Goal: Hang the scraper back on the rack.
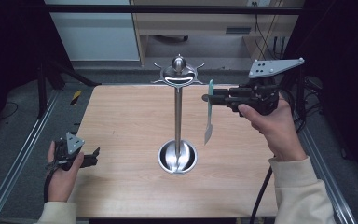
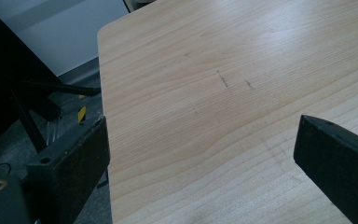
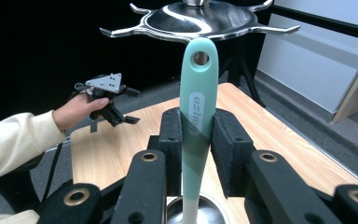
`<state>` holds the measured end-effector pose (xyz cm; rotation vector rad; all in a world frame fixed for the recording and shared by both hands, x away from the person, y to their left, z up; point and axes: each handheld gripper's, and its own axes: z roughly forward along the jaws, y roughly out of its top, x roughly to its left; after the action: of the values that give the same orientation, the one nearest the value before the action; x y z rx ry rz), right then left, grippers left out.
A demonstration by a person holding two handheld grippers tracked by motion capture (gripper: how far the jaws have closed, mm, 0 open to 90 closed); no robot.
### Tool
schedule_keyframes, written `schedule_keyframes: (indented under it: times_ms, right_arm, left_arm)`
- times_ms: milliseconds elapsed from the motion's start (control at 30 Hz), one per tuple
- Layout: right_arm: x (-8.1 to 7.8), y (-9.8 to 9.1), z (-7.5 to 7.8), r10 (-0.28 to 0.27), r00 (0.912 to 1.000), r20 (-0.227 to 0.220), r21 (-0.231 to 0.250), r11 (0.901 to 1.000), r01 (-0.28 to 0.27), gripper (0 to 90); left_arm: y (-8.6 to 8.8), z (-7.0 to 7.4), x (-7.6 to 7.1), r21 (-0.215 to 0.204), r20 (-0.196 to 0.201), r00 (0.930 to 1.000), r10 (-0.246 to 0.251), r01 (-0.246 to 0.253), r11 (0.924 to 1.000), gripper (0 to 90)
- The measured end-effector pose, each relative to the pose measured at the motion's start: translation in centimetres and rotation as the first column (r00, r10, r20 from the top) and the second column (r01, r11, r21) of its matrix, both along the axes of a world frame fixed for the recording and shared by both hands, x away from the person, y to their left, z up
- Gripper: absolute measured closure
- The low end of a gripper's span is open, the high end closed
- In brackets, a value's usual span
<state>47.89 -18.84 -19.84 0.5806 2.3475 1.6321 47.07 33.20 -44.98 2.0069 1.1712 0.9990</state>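
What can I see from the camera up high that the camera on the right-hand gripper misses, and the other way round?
High view alone: the whole length of the teal-handled utensil, down to its pale blade, and the silver stand's round base seen whole.
Right gripper view alone: the hanging hole in the handle tip, just under the stand's hooked top disc, and the black jaws clamped on the handle.
Both: the right gripper, the left gripper and the wooden table.

A tall metal stand (image 1: 178,116) rises mid-table (image 1: 121,121), its hooked top (image 1: 179,72) spreading at 12 o'clock. Bare wood lies open toward 9 and 3 o'clock.
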Motion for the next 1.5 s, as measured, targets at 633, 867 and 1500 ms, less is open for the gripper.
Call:
schedule_keyframes:
  times_ms: [633,867,1500]
  right_arm:
    - [0.2,0.8,0.3,0.023,0.9996,-0.016,-0.026,0.9994,-0.024,74.6]
    - [0.3,0.9,0.4,0.016,0.9997,-0.020,-0.028,0.9995,-0.017,74.5]
    - [0.6,1.4,0.3,0.013,0.9995,-0.030,-0.044,0.9989,-0.014,74.5]
  left_arm:
    - [0.0,-0.1,0.0,0.000,-0.007,1.0000,-0.006,0.006,1.0000,3.3]
    - [-0.1,-0.1,0.0,0.000,-0.008,0.9999,-0.007,0.007,1.0000,3.3]
    - [-0.2,-0.1,0.0,0.004,-0.013,0.9998,-0.013,0.013,0.9999,3.3]
